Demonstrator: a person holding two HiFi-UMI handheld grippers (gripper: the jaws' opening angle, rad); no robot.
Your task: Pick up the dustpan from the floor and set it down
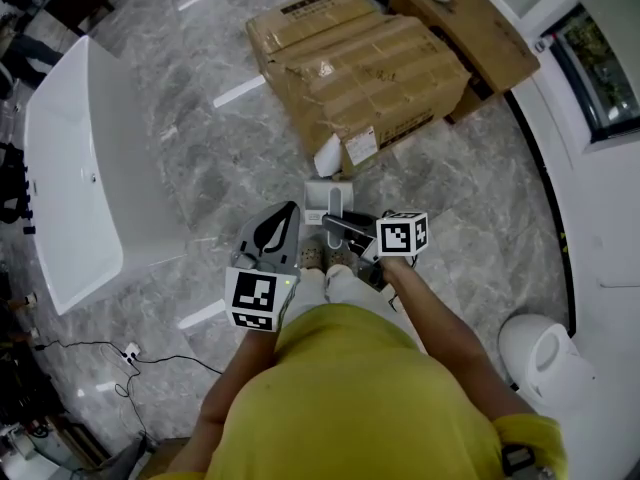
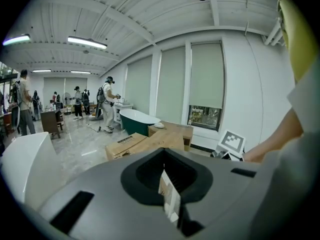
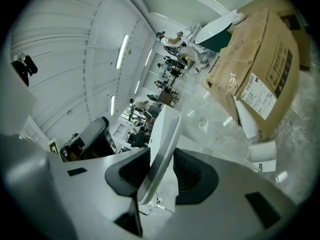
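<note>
While you look straight down in the head view, the right gripper [image 1: 338,225] reaches in above your shoes [image 1: 313,258]. Its jaws are on the white dustpan [image 1: 330,200], which runs out just ahead of them, low over the floor [image 1: 200,168] and short of the boxes [image 1: 370,68]. This view does not show whether the pan touches the floor. The left gripper [image 1: 288,214] hangs beside it, apart from the dustpan.

In the left gripper view the jaws are together. A thin pale strip [image 2: 170,196] stands in the seam between them, and I cannot tell whether it belongs to the gripper. No part of the dustpan is between them.

In the right gripper view the jaws are clamped on a flat white part of the dustpan [image 3: 162,144], seen edge-on and running out past the tips. The boxes stand well beyond the jaws, off to one side.

The grip is made, so I judge you are at the set-down. Next, bring the pan flat to the floor clear of your shoes. Part the jaws only once it rests, then draw straight back so the tips do not drag it.
</note>
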